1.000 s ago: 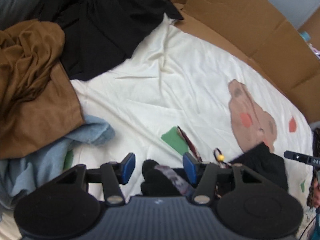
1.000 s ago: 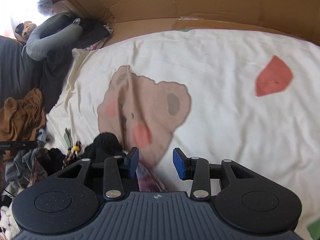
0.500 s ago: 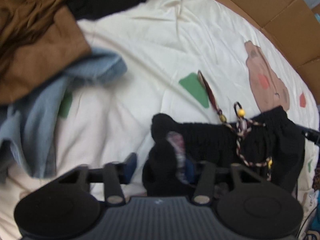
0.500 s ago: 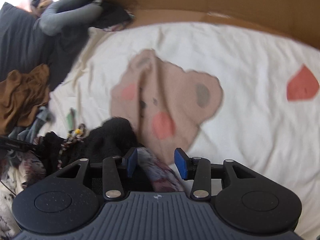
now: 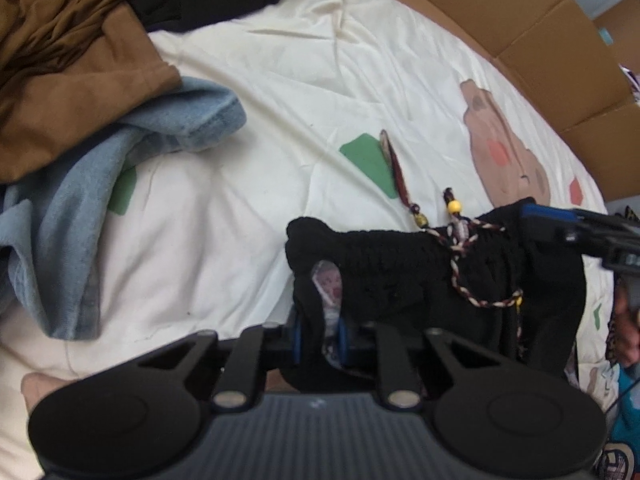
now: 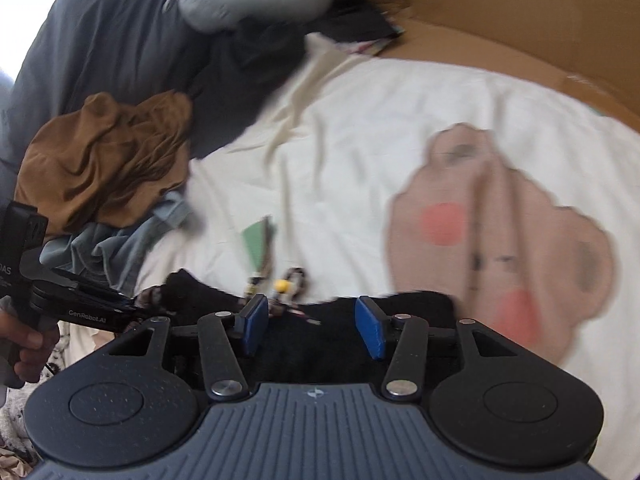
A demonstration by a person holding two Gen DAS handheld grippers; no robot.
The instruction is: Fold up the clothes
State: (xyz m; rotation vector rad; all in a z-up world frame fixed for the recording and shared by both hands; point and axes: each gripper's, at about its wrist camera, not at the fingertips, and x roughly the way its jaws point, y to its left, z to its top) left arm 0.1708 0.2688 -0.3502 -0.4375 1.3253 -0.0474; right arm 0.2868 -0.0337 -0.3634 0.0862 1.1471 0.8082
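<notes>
Both grippers are on the black shorts [image 5: 404, 268] on the bed [image 5: 280, 92]: left gripper [image 5: 318, 334] fingers closing on a waistband corner, right gripper [image 6: 310, 326] fingers apart and opening over the other end, so next it needs its own pinch before folding.

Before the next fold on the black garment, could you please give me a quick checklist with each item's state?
1. Left gripper pinches the black garment corner, jaws closing: ok.
2. Right gripper gripping: not ok, jaws opening, pads apart over the fabric.
3. Braided drawstring clear of the fold: not ok, looped across the waistband.
4. Garment lying flat: not ok, bunched.
5. Blue garment apart from the black one: ok.
</notes>
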